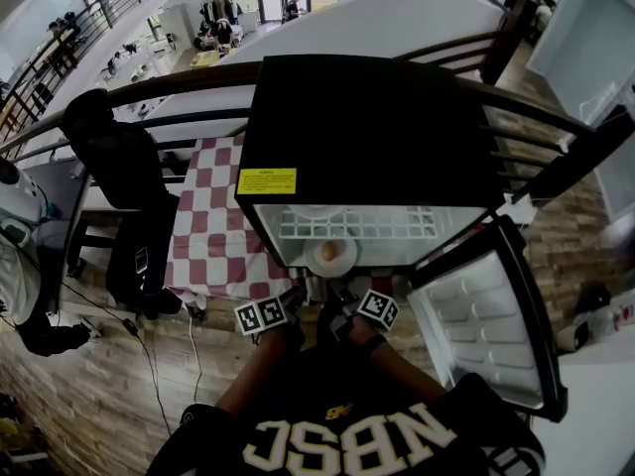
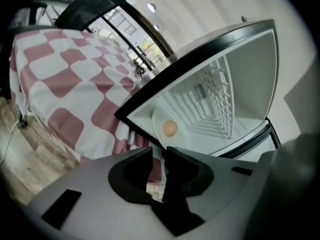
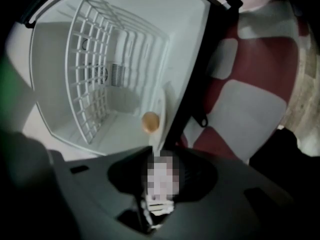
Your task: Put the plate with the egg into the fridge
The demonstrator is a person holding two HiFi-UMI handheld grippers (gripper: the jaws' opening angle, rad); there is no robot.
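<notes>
A black mini fridge stands on the checkered table with its door swung open to the right. On its white floor, under the wire shelf, lies a white plate with a brown egg on it. Both grippers hover just in front of the opening. My left gripper has a narrow gap between its jaws with nothing in it; the egg lies ahead. My right gripper also stands slightly apart; the plate's rim reaches toward its mouth, and a blurred patch hides the gap.
The red-and-white checkered cloth covers the table left of the fridge. A black chair with a dark jacket stands at the left, with cables on the wooden floor. A dark railing runs behind the fridge.
</notes>
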